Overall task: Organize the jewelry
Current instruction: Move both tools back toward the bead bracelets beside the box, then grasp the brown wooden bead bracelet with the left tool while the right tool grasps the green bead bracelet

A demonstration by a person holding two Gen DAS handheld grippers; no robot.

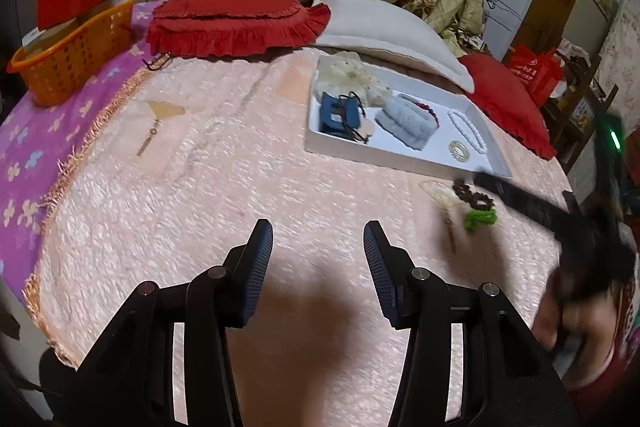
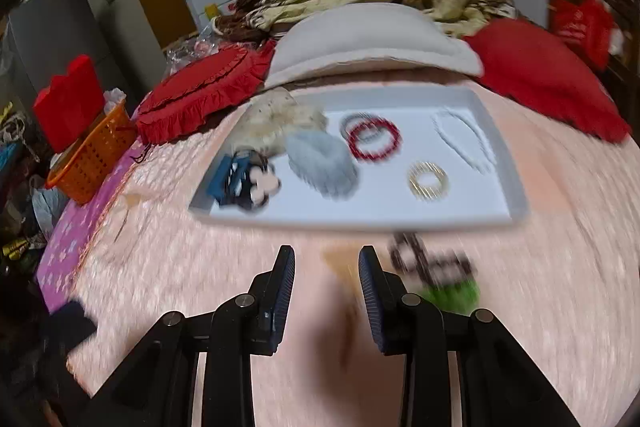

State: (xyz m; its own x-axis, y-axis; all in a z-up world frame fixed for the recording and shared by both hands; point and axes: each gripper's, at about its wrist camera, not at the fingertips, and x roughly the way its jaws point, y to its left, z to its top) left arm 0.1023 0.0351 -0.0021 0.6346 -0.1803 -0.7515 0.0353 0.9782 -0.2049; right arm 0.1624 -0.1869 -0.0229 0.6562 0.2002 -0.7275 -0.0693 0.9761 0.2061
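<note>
Fluffy pink blanket [image 1: 240,187]; smooth matt white tray [image 2: 360,215]; orange plastic basket [image 1: 72,67]; glossy pearl bracelet [image 1: 466,129].

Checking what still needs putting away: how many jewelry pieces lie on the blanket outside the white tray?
3 visible: a dark beaded bracelet just before the white tray, a green piece beside it, and a gold hairpin far left. Blur may hide others.

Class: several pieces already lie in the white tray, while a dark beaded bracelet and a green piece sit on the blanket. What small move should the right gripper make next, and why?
Probably shift the right gripper, open and empty, rightward over the dark beaded bracelet, which lies outside the white tray.
</note>
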